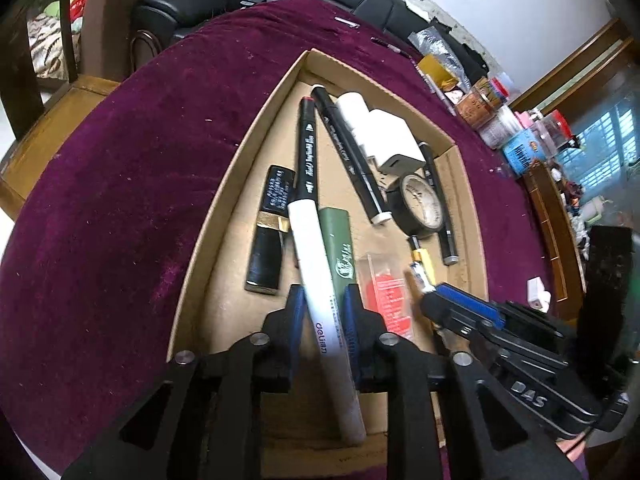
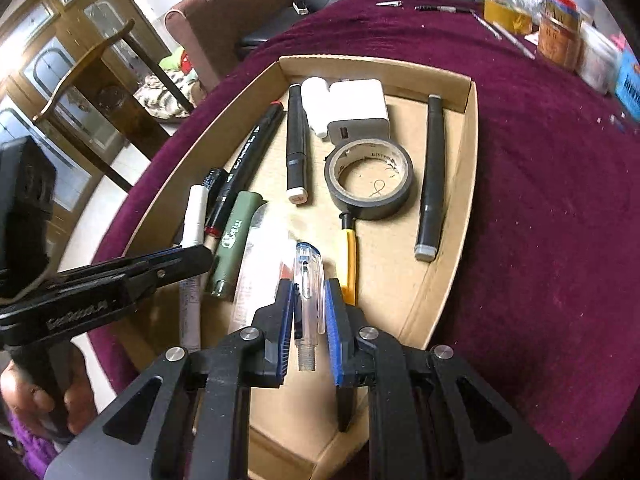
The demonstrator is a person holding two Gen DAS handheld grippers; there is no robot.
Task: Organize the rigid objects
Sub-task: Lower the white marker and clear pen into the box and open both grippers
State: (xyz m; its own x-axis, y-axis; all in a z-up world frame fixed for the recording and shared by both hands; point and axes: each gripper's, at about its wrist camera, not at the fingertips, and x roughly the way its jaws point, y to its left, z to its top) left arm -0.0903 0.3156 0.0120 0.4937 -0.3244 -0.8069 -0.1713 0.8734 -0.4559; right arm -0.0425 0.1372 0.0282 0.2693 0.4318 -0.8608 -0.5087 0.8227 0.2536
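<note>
Left gripper (image 1: pixel 323 304) seemingly clamps a white marker (image 1: pixel 320 300) over the cardboard tray (image 1: pixel 240 152); at three o'clock, right gripper (image 2: pixel 307 300) pinches a clear pen (image 2: pixel 307 292).

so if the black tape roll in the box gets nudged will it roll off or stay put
The black tape roll lies flat on its side in the cardboard box, so it would probably slide, not roll. Its hollow core suggests it is light. It would likely bump the yellow pen touching its edge.

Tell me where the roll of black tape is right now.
The roll of black tape lies flat inside the cardboard tray, toward its right side in the right wrist view, just in front of the white charger and left of a dark marker.
</note>
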